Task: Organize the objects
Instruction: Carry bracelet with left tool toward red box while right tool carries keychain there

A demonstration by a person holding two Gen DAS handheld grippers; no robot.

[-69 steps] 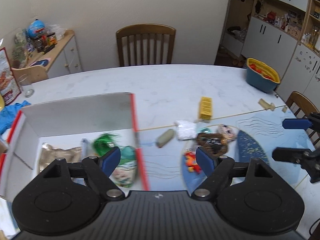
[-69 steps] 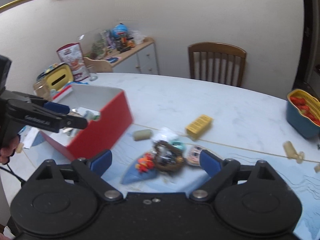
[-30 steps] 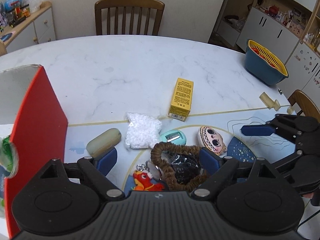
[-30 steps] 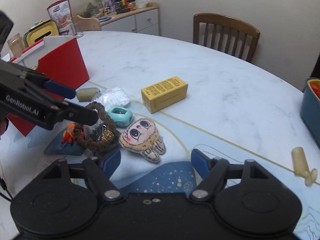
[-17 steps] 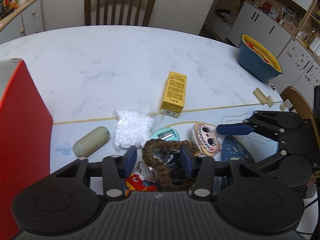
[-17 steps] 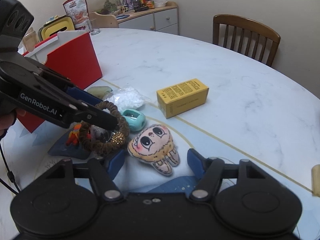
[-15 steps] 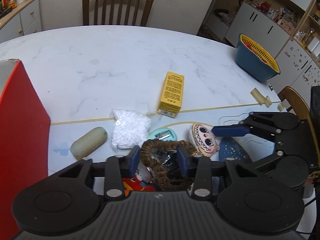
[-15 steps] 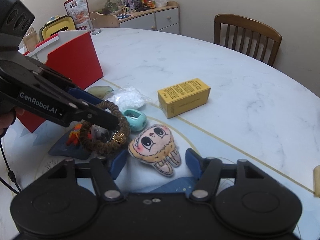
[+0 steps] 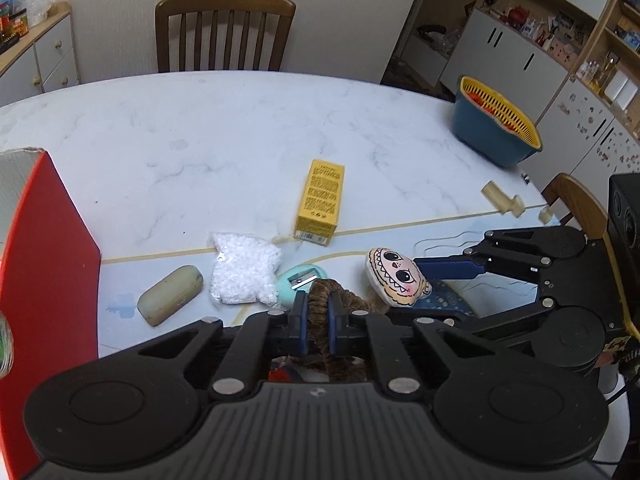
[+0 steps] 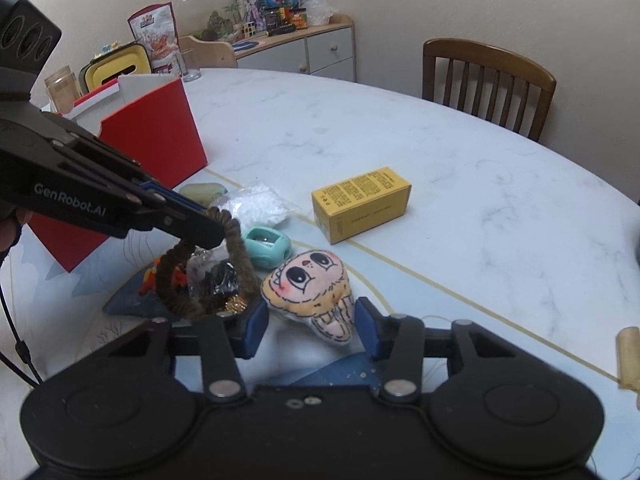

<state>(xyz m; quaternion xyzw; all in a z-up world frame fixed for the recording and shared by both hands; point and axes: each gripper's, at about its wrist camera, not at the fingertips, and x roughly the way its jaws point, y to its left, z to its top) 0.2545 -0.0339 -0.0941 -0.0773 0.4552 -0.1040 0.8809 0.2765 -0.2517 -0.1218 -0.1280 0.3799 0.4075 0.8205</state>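
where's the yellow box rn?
The yellow box lies flat on the marble table, mid-frame in both wrist views, apart from both grippers. Nearest neighbours: the white bead bag and the teal sharpener.

Both wrist cameras look steeply down, close, sharing the plush doll (image 9: 396, 276) (image 10: 312, 280).

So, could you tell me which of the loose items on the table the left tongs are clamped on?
The brown scrunchie: the left tongs pinch its band, unlike the doll plush between the right tongs.
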